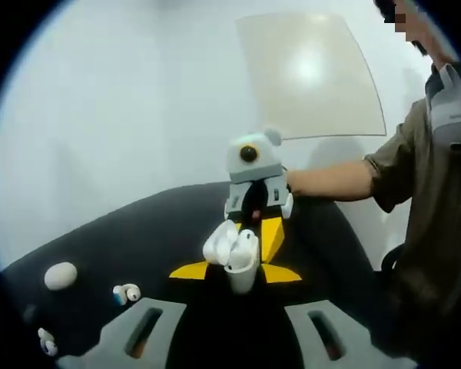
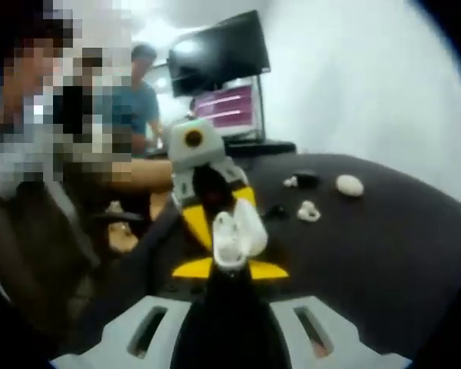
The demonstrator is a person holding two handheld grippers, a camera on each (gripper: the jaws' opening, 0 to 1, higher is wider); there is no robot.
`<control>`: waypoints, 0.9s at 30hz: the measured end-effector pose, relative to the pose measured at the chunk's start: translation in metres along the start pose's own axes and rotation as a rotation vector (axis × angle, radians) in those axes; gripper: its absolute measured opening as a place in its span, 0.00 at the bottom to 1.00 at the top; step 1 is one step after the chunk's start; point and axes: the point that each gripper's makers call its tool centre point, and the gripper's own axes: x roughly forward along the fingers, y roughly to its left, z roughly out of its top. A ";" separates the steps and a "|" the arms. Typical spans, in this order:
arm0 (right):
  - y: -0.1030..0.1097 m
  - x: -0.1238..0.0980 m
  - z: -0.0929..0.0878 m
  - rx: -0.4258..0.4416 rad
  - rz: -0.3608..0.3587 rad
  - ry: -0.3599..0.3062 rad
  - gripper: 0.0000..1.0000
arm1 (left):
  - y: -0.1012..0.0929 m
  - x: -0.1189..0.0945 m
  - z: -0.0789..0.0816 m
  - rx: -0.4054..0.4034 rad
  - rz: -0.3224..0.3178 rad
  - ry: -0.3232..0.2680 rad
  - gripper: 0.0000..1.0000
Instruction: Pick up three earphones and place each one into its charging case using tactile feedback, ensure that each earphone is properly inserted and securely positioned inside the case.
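Observation:
A white charging case (image 1: 240, 257) with its lid open hangs above the black table (image 1: 138, 238), between my two grippers, which face each other. My left gripper (image 1: 234, 273) has its yellow tips on either side of the case's lower end. The right gripper (image 1: 253, 223) comes from behind and straddles the case. In the right gripper view the same case (image 2: 238, 231) sits between the right gripper's (image 2: 232, 269) yellow tips, with the left gripper (image 2: 215, 207) behind it. A loose earphone (image 1: 127, 293) and another (image 1: 46, 342) lie on the table. An earphone (image 2: 308, 211) lies beyond the case.
A closed white oval case (image 1: 60, 275) (image 2: 349, 184) rests on the table. A small black case (image 2: 301, 181) lies near it. A person's forearm (image 1: 330, 181) reaches in. A monitor (image 2: 219, 54) stands at the table's far edge, and another person (image 2: 134, 104) is beside it.

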 end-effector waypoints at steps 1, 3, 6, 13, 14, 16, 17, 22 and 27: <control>0.000 0.000 0.000 0.000 0.001 0.000 0.17 | 0.000 0.000 0.000 0.009 0.001 -0.001 0.21; -0.001 0.001 0.000 0.012 0.004 0.000 0.17 | 0.000 0.000 0.001 0.025 0.005 -0.002 0.21; -0.003 0.001 0.000 0.033 0.010 0.001 0.17 | 0.001 0.000 0.001 0.046 0.013 -0.005 0.21; -0.004 0.002 -0.001 0.067 0.016 0.002 0.17 | 0.002 0.000 0.002 0.071 0.028 -0.014 0.22; -0.004 0.001 -0.001 0.064 0.015 0.001 0.17 | 0.002 0.000 0.002 0.076 0.028 -0.015 0.22; -0.004 0.001 -0.002 0.061 0.016 0.001 0.17 | 0.002 0.001 0.003 0.083 0.025 -0.022 0.21; -0.003 0.001 -0.002 0.068 0.018 0.002 0.17 | 0.002 0.002 0.003 0.089 0.025 -0.022 0.21; -0.006 0.000 -0.003 0.080 0.012 0.003 0.17 | -0.002 0.003 0.006 0.138 0.020 -0.036 0.16; -0.004 -0.002 -0.003 0.090 0.016 0.004 0.17 | -0.003 0.004 0.004 0.128 0.034 -0.029 0.18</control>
